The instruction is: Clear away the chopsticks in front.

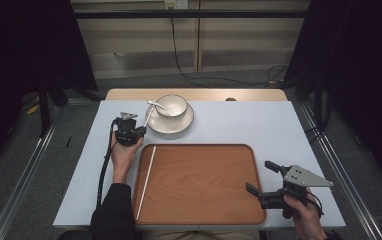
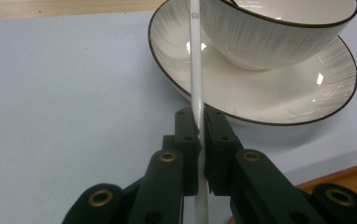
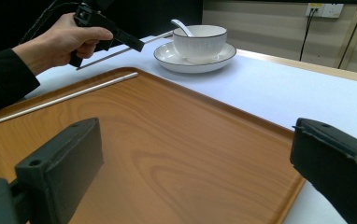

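Left gripper point(image 1: 138, 131): clamped tight on a white chopstick point(image 2: 196, 70), held just beside the plate point(image 1: 155, 125).
Right gripper point(image 1: 262, 177): jaws wide apart, nothing in them, over the tray point(image 1: 204, 210).
Second chopstick point(image 1: 146, 181): lying in the tray.

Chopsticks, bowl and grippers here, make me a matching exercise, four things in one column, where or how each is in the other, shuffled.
1. chopstick
2. second chopstick
3. bowl
4. right gripper

a. stands on the plate
b. jaws open over the tray's right edge
c. lies along the tray's left side
d. clamped in the left gripper

Pairs: 1-c, 2-d, 3-a, 4-b
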Demonstrator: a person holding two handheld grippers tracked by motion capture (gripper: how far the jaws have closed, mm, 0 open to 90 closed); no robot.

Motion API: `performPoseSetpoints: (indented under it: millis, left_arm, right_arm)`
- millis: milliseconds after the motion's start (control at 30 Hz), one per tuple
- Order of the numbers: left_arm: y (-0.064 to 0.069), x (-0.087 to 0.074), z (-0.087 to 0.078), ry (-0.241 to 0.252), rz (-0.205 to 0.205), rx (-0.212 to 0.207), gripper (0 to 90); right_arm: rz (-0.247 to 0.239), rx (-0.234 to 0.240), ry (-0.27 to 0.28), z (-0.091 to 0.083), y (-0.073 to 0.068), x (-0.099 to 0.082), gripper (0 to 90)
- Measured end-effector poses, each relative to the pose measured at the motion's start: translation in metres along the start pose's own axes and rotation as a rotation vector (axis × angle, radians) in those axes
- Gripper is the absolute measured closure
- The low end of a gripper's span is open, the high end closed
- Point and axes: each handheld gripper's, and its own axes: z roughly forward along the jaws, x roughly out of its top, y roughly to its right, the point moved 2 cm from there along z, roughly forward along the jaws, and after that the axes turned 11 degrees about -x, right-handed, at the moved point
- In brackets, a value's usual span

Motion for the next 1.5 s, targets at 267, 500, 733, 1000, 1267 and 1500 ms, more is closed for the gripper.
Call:
performPoseSetpoints:
  millis: [267,500,733,1000,1267,1500]
  left_arm:
    - [0.008,-0.009,-0.010,0.012,-0.025,0.002,85.4]
    - [0.018,-0.016,-0.020,0.017,-0.018,-0.003,85.4]
    - [0.029,-0.023,-0.028,0.014,-0.009,-0.007,85.4]
    - [0.040,-0.029,-0.034,0.017,-0.009,-0.014,85.3]
    - [0.051,-0.040,-0.042,0.029,-0.006,-0.013,85.4]
    - [0.065,-0.044,-0.048,0.035,0.006,-0.040,85.3]
  right_arm:
    - [-0.002,0.001,0.000,0.000,0.000,0.000,2.3]
    - [-0.004,0.003,-0.002,0.000,0.000,0.000,2.3]
    - [-0.005,0.002,-0.003,0.000,0.000,0.000,2.3]
    - [-0.011,-0.001,0.002,0.000,0.000,0.000,2.3]
    - [-0.008,-0.001,0.003,0.000,-0.001,0.000,2.2]
    - [-0.008,-0.001,0.000,0.000,-0.001,0.000,2.2]
